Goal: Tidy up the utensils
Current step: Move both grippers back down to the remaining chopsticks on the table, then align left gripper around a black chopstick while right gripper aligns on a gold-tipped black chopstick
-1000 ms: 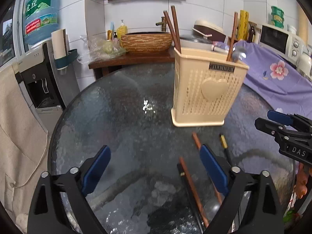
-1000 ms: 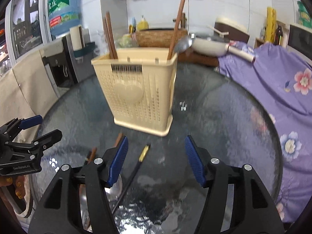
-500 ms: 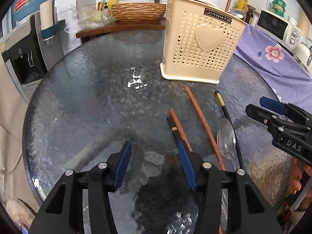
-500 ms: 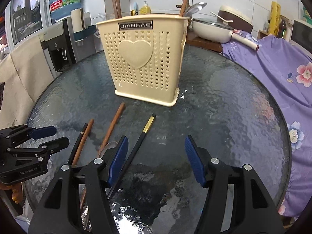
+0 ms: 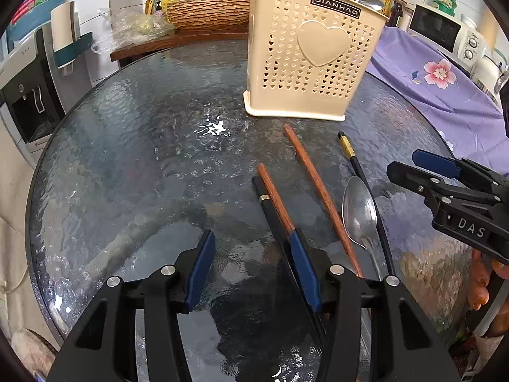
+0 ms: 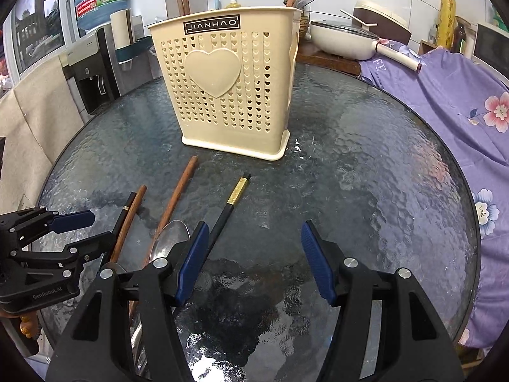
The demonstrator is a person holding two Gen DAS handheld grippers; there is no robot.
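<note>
A cream perforated utensil holder stands on the round glass table, with chopsticks and a spoon in it. In front of it lie two brown chopsticks, two black chopsticks and a steel spoon. My left gripper is open and empty, low over the table just left of a brown and black chopstick pair. My right gripper is open and empty, to the right of the spoon.
A purple flowered cloth covers furniture at the right. A white pan and a wicker basket sit on a wooden shelf behind the table. A water dispenser stands at the left.
Both grippers have come lower and closer to the utensils lying on the table. My left gripper's jaws have narrowed from a wider opening. No utensil has moved.
</note>
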